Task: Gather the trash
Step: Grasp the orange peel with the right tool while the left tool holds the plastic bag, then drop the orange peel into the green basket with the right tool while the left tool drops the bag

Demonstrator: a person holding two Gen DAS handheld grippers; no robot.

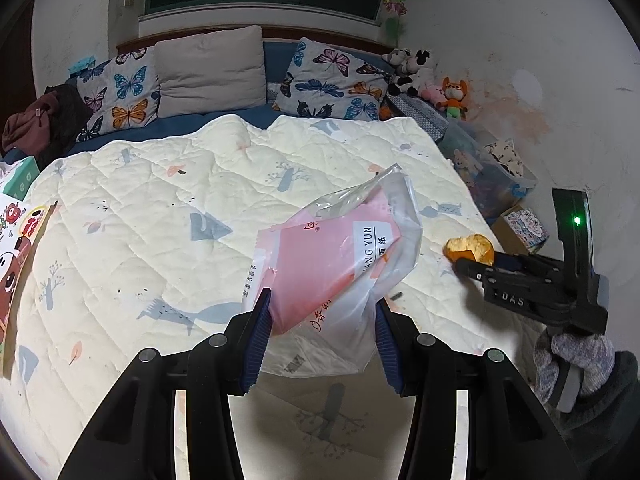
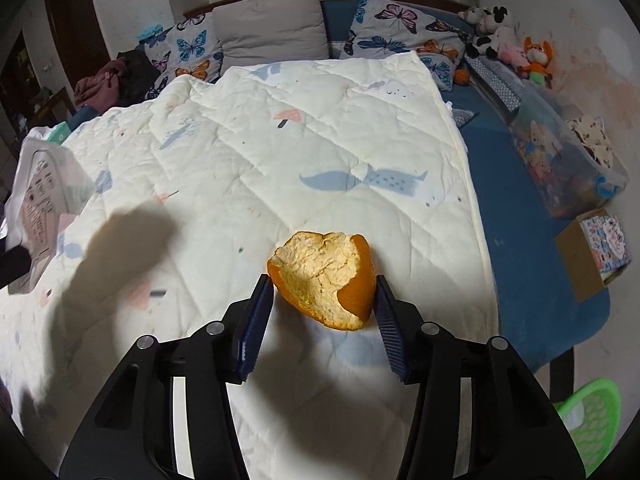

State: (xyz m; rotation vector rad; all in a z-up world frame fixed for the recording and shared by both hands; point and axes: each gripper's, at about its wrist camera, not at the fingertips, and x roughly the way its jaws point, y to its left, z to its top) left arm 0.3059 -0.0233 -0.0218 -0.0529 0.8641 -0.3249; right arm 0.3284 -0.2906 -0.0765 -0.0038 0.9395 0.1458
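My left gripper (image 1: 322,320) is shut on a pink and clear plastic tissue wrapper (image 1: 332,256) and holds it above the cream quilt (image 1: 160,200). My right gripper (image 2: 324,304) is shut on a piece of orange peel (image 2: 324,276), lifted over the quilt (image 2: 280,140) near its right edge. The right gripper with the peel (image 1: 470,249) also shows at the right of the left wrist view. The wrapper (image 2: 40,196) shows at the far left of the right wrist view.
A green plastic basket (image 2: 592,420) stands on the floor at the lower right. Pillows (image 1: 208,72), stuffed toys (image 1: 424,76), a clear storage bin (image 2: 568,164) and a cardboard box (image 2: 596,252) lie along the bed's head and right side. A printed bag (image 1: 16,264) lies at the left edge.
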